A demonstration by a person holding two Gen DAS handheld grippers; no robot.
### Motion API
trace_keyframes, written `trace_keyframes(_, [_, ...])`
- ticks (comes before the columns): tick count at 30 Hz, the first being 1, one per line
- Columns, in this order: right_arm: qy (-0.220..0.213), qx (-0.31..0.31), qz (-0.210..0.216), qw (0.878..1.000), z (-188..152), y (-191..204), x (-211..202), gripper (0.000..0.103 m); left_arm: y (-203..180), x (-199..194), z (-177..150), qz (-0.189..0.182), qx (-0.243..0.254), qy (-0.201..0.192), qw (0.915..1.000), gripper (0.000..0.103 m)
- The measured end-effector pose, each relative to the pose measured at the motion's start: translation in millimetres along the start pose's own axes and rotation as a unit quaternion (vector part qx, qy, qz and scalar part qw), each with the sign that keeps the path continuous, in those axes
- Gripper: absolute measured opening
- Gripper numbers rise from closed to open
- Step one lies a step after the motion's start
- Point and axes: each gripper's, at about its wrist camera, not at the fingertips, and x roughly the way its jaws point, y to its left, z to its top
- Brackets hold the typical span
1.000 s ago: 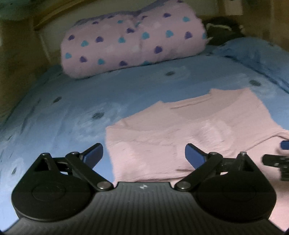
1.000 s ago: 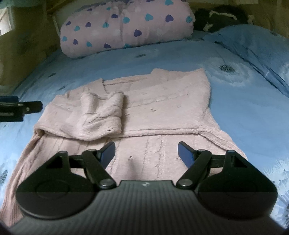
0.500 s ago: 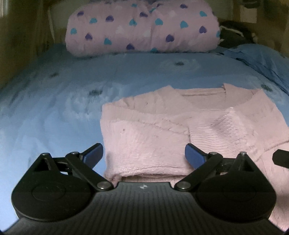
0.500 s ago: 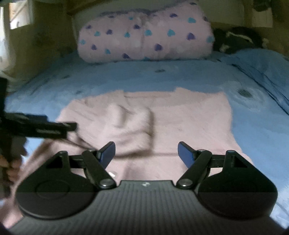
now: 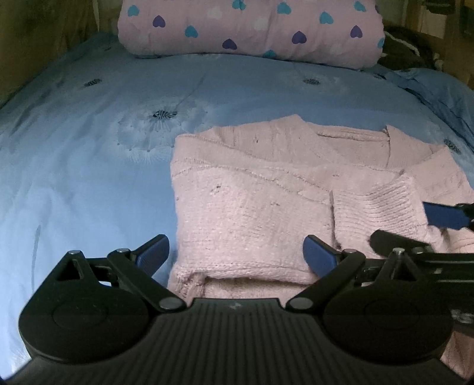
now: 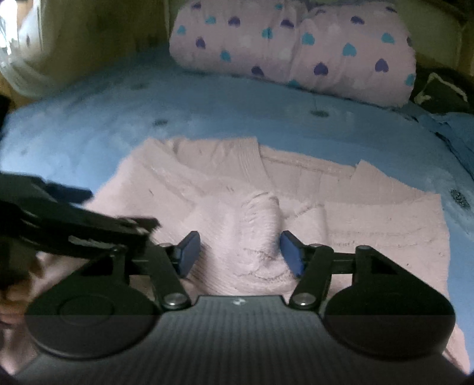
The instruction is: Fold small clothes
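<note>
Two black handheld grippers with blue finger pads work over a pale pink knitted sweater (image 5: 251, 213) that lies flat on a bed, on the half of the bed nearest the cameras and closer to its right edge than its left. The bed is covered by a light blue quilt (image 5: 89, 165) printed with pale dandelion-like flowers with dark centres. Across the head of the bed lies a rolled pink blanket with blue and purple hearts (image 5: 251, 26), and a dark bundle of cloth (image 6: 441, 88) sits at the head's right corner. Yellowish-brown walls close in on the left; the room is dim. No readable writing or brand shows: only a small pale mark on each gripper's ribbed body, too small to make out. The left gripper (image 5: 237, 254) stands wide, its jaws spread over the sweater's folded left edge with nothing pressed between them. The right gripper (image 6: 240, 254) stands about half way, its jaws having just been closing, and a ribbed sleeve cuff (image 6: 260, 225) bunched on the sweater's front sits between them; the view is blurred, so whether the pads press on it cannot be told. In the left wrist view the right gripper's blue pad reaches the cuff from the right edge.
</note>
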Motion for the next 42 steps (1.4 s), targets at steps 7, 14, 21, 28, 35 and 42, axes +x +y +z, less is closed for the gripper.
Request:
trace_keyframes(7, [0.017,0.010,0.008,1.000,-1.2,-10.2,3.1,0.015,-0.4,-4.7,1.5,-0.004,-0.006,0.000,1.0000,0.099])
trace_keyframes(14, [-0.021,0.035,-0.020,0.999,14.8,-37.8,-27.7,0.012,1.1,-8.7,1.6,-0.004,-0.004,-0.006,1.0000,0.099])
trace_keyframes(21, [-0.035,0.072,-0.085,0.993,0.0,-89.1,-42.9,0.012,1.3,-7.7,1.3,-0.001,-0.006,-0.005,1.0000,0.099])
trace_keyframes(28, [-0.012,0.147,-0.086,0.985,-41.8,-126.0,-22.3,0.026,-0.1,-3.4,-0.6,0.006,0.002,-0.001,1.0000,0.099])
trace_keyframes(35, [0.004,0.182,-0.120,0.976,-42.2,-138.2,-46.1,0.041,1.1,-3.0,-1.3,0.007,0.001,0.000,1.0000,0.099])
trace_keyframes(42, [-0.062,0.218,-0.126,0.966,-37.3,-150.8,-71.9,0.042,-1.7,-3.5,-4.0,0.011,0.009,-0.004,0.9999,0.099])
